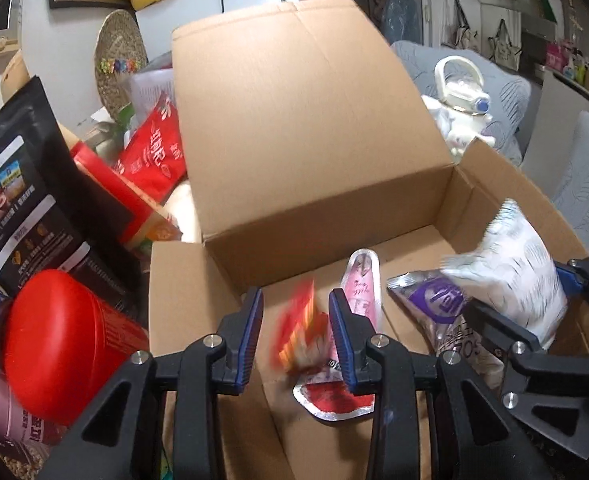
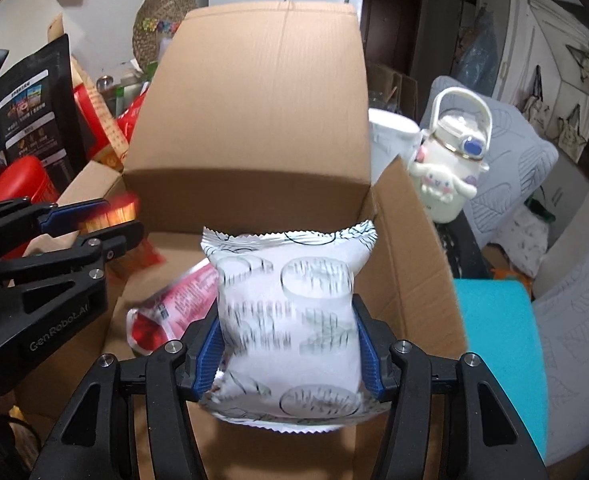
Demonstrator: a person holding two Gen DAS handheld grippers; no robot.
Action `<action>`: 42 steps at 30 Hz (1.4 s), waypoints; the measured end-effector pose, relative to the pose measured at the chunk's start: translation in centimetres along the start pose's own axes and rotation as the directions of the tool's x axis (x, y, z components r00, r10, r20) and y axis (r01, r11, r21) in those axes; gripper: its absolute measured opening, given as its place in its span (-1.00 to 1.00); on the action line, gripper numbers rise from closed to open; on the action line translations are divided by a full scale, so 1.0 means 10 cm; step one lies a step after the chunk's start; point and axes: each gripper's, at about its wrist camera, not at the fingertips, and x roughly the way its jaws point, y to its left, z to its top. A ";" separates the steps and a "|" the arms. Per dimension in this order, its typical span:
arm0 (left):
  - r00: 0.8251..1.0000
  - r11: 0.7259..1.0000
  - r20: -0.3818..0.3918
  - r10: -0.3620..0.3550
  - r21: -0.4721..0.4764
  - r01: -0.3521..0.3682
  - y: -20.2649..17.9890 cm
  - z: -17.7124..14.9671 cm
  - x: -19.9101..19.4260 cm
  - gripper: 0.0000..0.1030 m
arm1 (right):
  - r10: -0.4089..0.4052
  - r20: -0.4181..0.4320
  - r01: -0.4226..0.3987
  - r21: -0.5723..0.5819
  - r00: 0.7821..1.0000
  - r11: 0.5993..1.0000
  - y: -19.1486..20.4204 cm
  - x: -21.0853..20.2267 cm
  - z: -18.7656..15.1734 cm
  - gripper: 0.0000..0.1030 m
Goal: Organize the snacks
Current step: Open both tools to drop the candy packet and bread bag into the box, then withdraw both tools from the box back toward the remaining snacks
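An open cardboard box [image 1: 334, 208] with its far flap standing up fills the middle of both views. My left gripper [image 1: 296, 332] hangs over the box's left side, shut on a small red-orange packet [image 1: 300, 324] that is blurred. In the right wrist view the same gripper [image 2: 124, 216] comes in from the left with that packet [image 2: 112, 212]. My right gripper [image 2: 288, 344] is shut on a white snack packet [image 2: 286, 312], its pads against the packet's sides, above the box's right half. On the box floor lie a pink packet [image 1: 360, 284], a purple-silver packet [image 1: 442, 304] and a red-silver packet [image 1: 334, 396].
Left of the box stand a red-lidded jar [image 1: 62, 344], a black pouch [image 1: 26, 184] and a red bag [image 1: 154, 152]. A white cartoon bottle [image 2: 450, 160] stands right of the box by grey cushions [image 2: 518, 168]. A teal block [image 2: 498, 352] lies against the box's right wall.
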 end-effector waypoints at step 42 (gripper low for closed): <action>0.973 0.995 0.212 0.085 -0.069 -0.071 0.15 -0.24 -1.75 0.40 | -0.067 0.252 0.071 -0.008 0.965 0.997 0.21 -1.78 -0.14 0.27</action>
